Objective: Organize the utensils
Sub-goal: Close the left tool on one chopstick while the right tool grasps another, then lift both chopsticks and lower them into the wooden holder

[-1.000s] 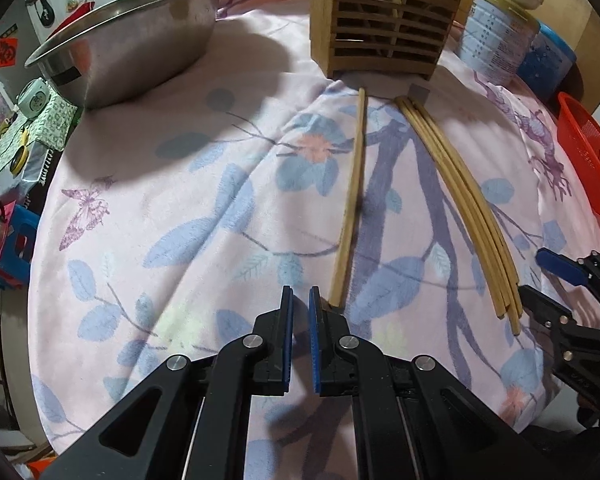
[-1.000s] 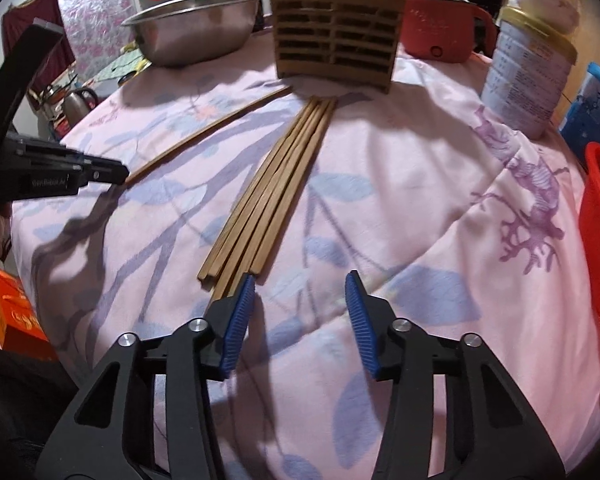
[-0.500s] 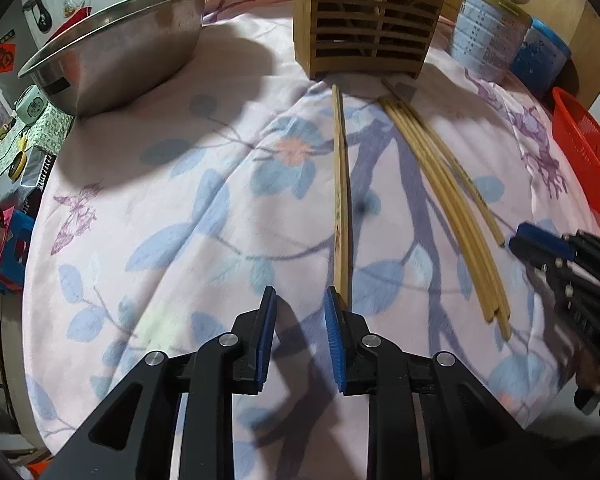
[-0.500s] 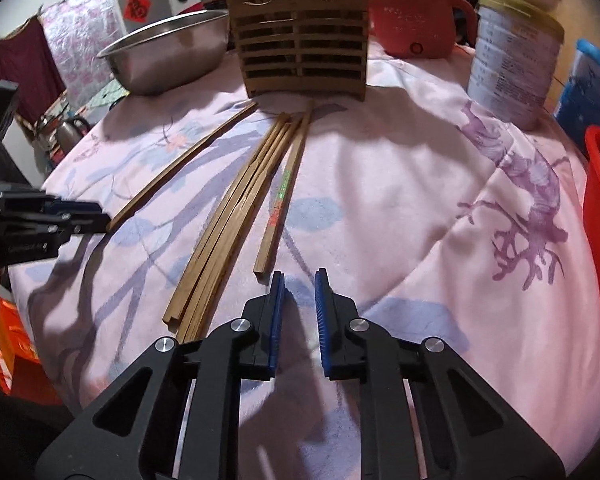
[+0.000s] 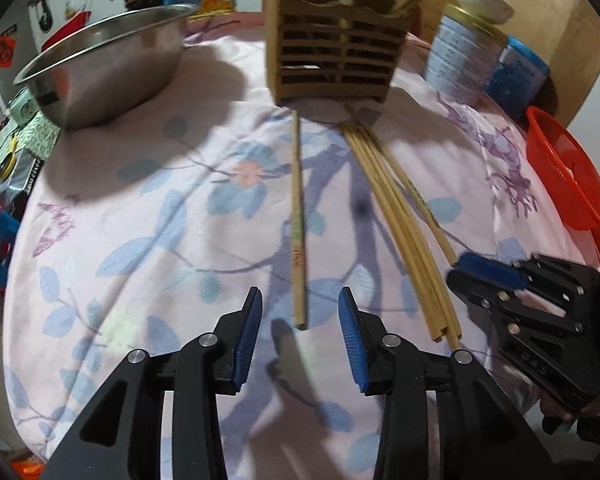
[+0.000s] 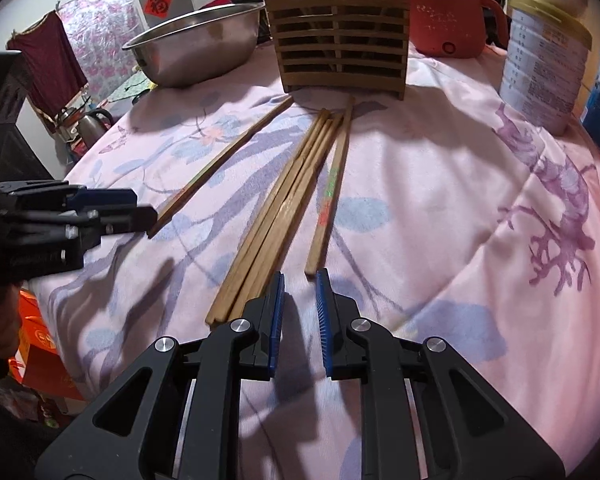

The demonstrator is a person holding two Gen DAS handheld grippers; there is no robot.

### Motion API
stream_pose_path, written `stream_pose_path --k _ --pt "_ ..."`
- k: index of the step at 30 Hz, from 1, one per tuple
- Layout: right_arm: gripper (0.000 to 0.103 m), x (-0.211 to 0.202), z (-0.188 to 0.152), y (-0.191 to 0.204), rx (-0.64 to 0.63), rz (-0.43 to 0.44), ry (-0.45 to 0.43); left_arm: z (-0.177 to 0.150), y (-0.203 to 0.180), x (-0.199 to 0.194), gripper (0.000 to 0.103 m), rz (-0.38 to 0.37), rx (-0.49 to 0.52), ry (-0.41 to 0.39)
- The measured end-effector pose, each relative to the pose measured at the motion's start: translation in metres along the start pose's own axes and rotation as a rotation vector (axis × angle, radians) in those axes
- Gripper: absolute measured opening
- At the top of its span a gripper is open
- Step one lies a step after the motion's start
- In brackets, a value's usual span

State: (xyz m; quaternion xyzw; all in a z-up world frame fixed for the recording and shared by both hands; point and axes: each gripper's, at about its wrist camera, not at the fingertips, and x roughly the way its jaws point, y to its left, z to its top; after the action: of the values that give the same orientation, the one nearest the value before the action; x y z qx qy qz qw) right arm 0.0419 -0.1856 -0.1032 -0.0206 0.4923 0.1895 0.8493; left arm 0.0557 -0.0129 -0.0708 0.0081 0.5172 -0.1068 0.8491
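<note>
"Six chopsticks on the table [image 6: 440, 200], I think: a single chopstick [image 6: 220, 164] at left, a bundle [image 6: 276, 216] of about four, a printed chopstick [image 6: 330, 188] at right with bare cloth beside it."

"And the claws?"

"Left claw [image 5: 300, 336] has just been opening; it is spread around the single chopstick's near end, not touching. Right claw [image 6: 300, 312] has just been closing to a narrow empty gap. The wooden holder [image 6: 340, 52] behind holds more sticks."

Both cams sat low and close over the floral tablecloth [image 5: 148, 184], tilted steeply down and looking toward the wooden utensil holder [image 5: 334, 60] at the far side. Left view looked from the left, right view from the right; both caught the holder, the steel bowl [image 6: 204, 48] and each other's rig.
</note>
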Motion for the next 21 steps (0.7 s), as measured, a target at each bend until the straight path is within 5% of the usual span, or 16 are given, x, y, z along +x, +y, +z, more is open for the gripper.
stream_pose_path --k 3,6,12,21 --pt "0.013 0.006 0.008 0.001 0.002 -0.021 -0.003 -0.001 -0.005 0.012 0.034 0.023 0.017 -0.004" --pt "0.009 0.009 0.011 -0.003 0.032 -0.011 -0.001 0.004 -0.011 0.017 0.007 0.049 0.051 -0.027" --pt "0.008 -0.015 0.019 -0.015 -0.001 -0.011 -0.003 0.020 -0.012 0.000 0.006 0.047 0.018 -0.039" --pt "0.007 -0.103 0.079 -0.049 -0.125 0.024 -0.247 0.073 -0.027 -0.072 0.006 0.164 -0.057 -0.195"
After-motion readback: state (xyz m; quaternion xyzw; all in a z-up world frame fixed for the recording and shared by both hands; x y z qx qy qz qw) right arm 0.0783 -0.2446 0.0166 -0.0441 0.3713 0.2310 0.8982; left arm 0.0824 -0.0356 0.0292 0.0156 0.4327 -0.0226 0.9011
